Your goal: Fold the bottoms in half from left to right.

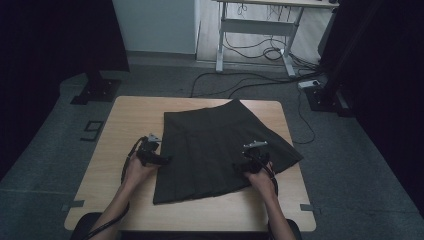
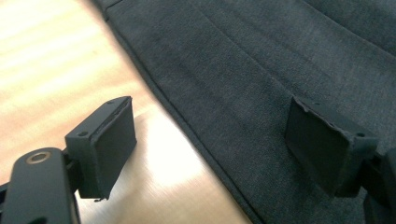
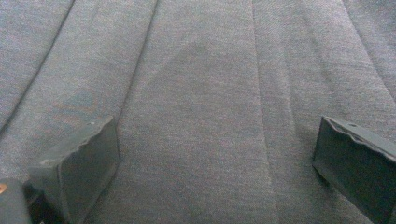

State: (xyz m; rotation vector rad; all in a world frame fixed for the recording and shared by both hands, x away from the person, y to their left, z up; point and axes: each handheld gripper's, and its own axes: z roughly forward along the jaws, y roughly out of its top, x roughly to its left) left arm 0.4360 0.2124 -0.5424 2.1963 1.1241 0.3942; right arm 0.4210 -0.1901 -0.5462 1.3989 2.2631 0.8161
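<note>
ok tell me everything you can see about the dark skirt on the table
The skirt is dark grey, of a matte woven-looking fabric, with pleats running from a plain waistband at the far end to a wider hem near the person. It lies flat, slightly angled, on the wooden table. The left gripper, jaws open, straddles its left edge; the right gripper is open over its right side.

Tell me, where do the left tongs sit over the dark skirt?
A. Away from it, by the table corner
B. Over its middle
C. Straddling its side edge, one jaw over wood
C: the left tongs stand open across the skirt edge, one jaw over the table.
</note>
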